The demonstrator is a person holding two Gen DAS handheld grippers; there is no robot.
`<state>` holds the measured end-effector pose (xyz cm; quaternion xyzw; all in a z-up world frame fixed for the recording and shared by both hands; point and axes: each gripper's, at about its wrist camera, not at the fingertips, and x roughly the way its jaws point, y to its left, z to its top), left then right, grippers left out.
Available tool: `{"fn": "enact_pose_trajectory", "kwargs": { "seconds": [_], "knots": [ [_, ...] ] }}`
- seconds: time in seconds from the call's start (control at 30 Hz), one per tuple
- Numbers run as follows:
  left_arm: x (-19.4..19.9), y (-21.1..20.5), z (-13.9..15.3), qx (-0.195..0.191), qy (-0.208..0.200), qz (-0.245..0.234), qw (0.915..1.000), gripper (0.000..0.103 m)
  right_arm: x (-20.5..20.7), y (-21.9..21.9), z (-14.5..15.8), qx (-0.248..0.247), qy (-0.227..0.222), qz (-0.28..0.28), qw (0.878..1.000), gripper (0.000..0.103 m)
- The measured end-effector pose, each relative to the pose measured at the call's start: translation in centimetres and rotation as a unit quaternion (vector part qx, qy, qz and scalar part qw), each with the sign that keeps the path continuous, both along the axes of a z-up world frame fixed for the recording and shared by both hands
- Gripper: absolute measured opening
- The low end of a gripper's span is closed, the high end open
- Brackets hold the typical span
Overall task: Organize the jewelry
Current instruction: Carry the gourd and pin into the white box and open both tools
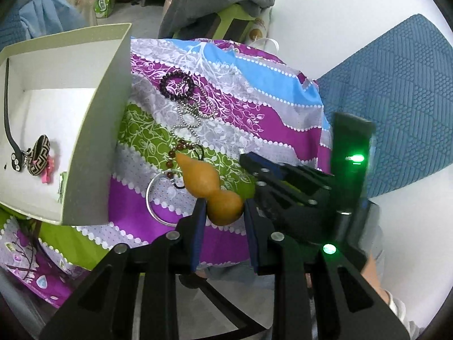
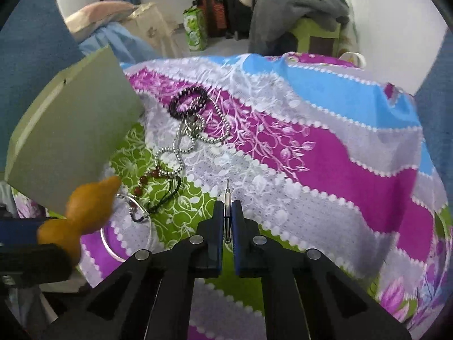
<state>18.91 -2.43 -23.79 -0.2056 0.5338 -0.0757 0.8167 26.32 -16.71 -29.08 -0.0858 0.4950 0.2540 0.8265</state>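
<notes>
Orange-brown and smooth, a gourd pendant (image 1: 212, 188) sits between the blue pads of the left gripper (image 1: 223, 212) in the left wrist view, its fat lower bulb pinched by the two fingers and its narrow neck pointing away. From the neck a string of dark red beads (image 1: 173, 157) and a black cord run off over the patterned cloth (image 1: 254, 107) that covers the bench. A silver bangle (image 1: 158, 198) lies flat on the cloth just left of the gourd. Farther off, a silver ball chain (image 1: 188, 119) snakes toward a dark beaded bracelet (image 1: 176, 85), and the two overlap. To the left stands an open white box (image 1: 93, 130); inside it lie a black strap (image 1: 10, 124), a small patterned ring-shaped piece (image 1: 39, 154) and something pink (image 1: 48, 171). The right gripper (image 1: 246, 158) reaches in from the right, just beside the gourd.

In the right wrist view, the right gripper (image 2: 227, 215) is pressed nearly together on a slim metal pin (image 2: 227, 204), which stands upright between the pads with its tip poking out above them. At the left edge the gourd pendant (image 2: 85, 209) is blurred, held in the left gripper's (image 2: 25, 235) dark fingers. The bangle (image 2: 127, 226), red beads (image 2: 147, 178), ball chain (image 2: 181, 147) and beaded bracelet (image 2: 188, 100) lie on the cloth (image 2: 311, 147) beyond, with the box's (image 2: 76, 130) outer wall beside them.
</notes>
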Motion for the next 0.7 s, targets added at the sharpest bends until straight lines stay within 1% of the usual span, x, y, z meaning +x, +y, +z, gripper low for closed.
{"fn": "enact_pose_trajectory", "kwargs": {
  "seconds": [0.13, 0.23, 0.3, 0.4, 0.47, 0.53, 0.6, 0.63, 0.7],
  "knots": [
    [0.0, 0.0, -0.1, -0.001, 0.002, -0.005, 1.0000, 0.027, -0.4, -0.9, 1.1, 0.018, 0.009, -0.027, 0.999, 0.003],
    [0.1, 0.2, 0.2, 0.005, -0.001, -0.008, 1.0000, 0.027, -0.7, -1.2, 2.3, 0.022, 0.006, -0.040, 0.999, 0.004],
    [0.4, 0.3, 0.7, 0.006, -0.004, -0.011, 0.9999, 0.027, -0.9, -1.5, 3.4, 0.030, 0.005, -0.049, 0.998, 0.004],
    [0.7, 0.5, 1.8, 0.012, -0.011, -0.020, 0.9997, 0.027, -1.0, -1.5, 4.8, 0.029, -0.003, -0.054, 0.998, 0.004],
    [0.9, 0.8, 2.8, 0.011, -0.013, -0.022, 0.9996, 0.027, -0.8, -1.4, 6.4, 0.030, -0.009, -0.060, 0.998, 0.004],
    [1.0, 1.2, 4.2, 0.010, -0.024, -0.027, 0.9993, 0.027, -0.7, -1.4, 7.9, 0.032, -0.017, -0.066, 0.997, 0.004],
    [1.2, 1.5, 5.4, 0.021, -0.034, -0.029, 0.9988, 0.027, -0.5, -1.2, 10.3, 0.034, -0.032, -0.071, 0.996, 0.004],
    [1.4, 1.8, 6.1, 0.023, -0.039, -0.030, 0.9985, 0.028, -0.4, -1.2, 11.0, 0.035, -0.036, -0.073, 0.996, 0.004],
    [1.7, 2.5, 7.3, 0.026, -0.046, -0.030, 0.9981, 0.027, -0.2, -0.9, 13.4, 0.039, -0.051, -0.076, 0.995, 0.004]
  ]
}}
